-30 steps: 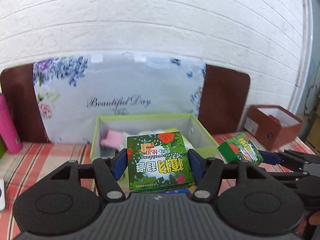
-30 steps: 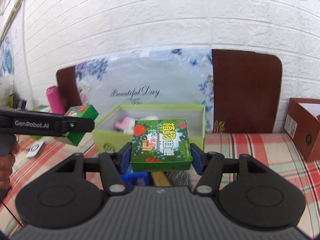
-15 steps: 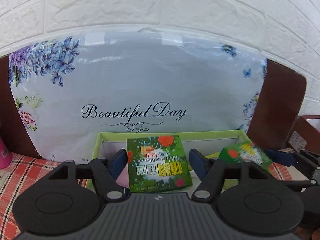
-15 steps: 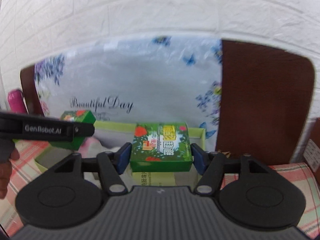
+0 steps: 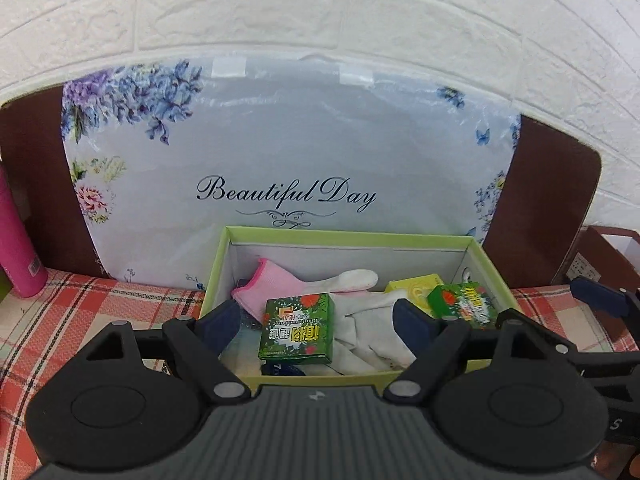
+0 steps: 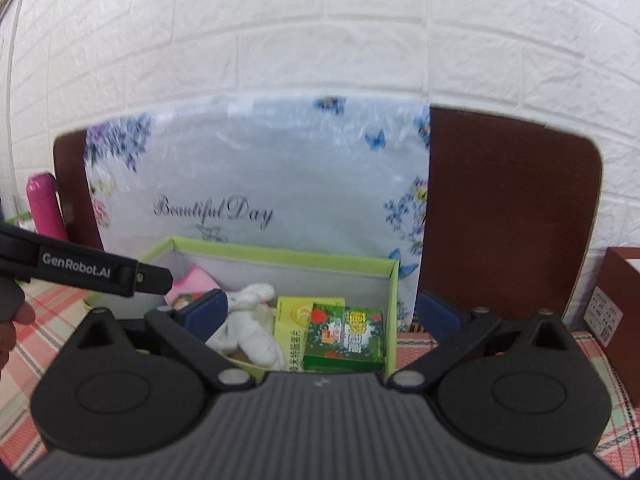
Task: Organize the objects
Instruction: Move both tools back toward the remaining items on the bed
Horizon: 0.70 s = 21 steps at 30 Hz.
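At the far left a pink bottle [image 5: 20,248] stood on the checked cloth [image 5: 80,312], outside the green bin [image 5: 344,236] and, as a judgement, perhaps still to be sorted.

The left gripper [image 5: 318,322] hung over the near rim of the bin with its fingers [image 5: 224,320] spread wide and gripping nothing; its jaws had just been opening. The green carton [image 5: 298,330] it served lay free between them, apart from both pads, resting inside the bin on a white glove [image 5: 368,320] beside a pink glove [image 5: 272,288].

Further right, a yellow box [image 5: 416,286] and a second green carton [image 6: 344,340] sat in the bin's right corner. The right gripper [image 6: 320,314] was poised above them, fingers [image 6: 206,310] at their widest and empty, its jaws likewise just opened, the carton loose below.

Both cartons therefore looked delivered. What remained, as far as could be seen, was to pull both grippers clear and deal with anything outside the bin; the brown box [image 6: 620,304] at the far right showed no contents that could be made out.
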### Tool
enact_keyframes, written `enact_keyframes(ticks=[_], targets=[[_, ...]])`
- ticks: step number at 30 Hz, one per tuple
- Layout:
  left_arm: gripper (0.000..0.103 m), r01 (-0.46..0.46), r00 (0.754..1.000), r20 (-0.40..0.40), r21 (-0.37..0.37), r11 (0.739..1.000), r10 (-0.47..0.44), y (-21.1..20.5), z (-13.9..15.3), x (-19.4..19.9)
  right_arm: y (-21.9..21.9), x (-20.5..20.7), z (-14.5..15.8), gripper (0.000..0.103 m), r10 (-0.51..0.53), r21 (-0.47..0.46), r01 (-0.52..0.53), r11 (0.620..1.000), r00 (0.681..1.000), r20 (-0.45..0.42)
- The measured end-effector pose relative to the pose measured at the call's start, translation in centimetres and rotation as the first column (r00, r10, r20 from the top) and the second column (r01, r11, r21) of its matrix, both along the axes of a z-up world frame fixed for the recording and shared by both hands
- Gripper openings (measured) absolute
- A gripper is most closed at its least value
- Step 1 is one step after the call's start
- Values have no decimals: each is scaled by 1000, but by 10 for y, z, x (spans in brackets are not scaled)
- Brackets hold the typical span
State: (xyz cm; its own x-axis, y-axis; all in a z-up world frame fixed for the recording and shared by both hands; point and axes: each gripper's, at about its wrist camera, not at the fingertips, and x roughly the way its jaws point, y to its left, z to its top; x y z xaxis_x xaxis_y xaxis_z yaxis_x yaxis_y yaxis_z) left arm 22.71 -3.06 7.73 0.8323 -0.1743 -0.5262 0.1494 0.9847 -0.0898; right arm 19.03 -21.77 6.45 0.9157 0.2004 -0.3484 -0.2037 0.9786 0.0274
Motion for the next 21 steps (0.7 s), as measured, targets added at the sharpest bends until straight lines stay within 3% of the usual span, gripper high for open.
enact_keyframes(ticks=[5,10,21], targets=[[86,8,1000,18,11,1000,-8,-2,19,-48,-10,-46,24,103,13,57,-16,998,999,46],[86,11,1000,18,24,1000,-11,-6,17,-91,-19,-91,31,103,11,96,-17,995,998,66],[86,20,998,-66,34,999,-18,-2,-12,-140,-32,-145,12,103,15,158,-15,987,1000,-3]])
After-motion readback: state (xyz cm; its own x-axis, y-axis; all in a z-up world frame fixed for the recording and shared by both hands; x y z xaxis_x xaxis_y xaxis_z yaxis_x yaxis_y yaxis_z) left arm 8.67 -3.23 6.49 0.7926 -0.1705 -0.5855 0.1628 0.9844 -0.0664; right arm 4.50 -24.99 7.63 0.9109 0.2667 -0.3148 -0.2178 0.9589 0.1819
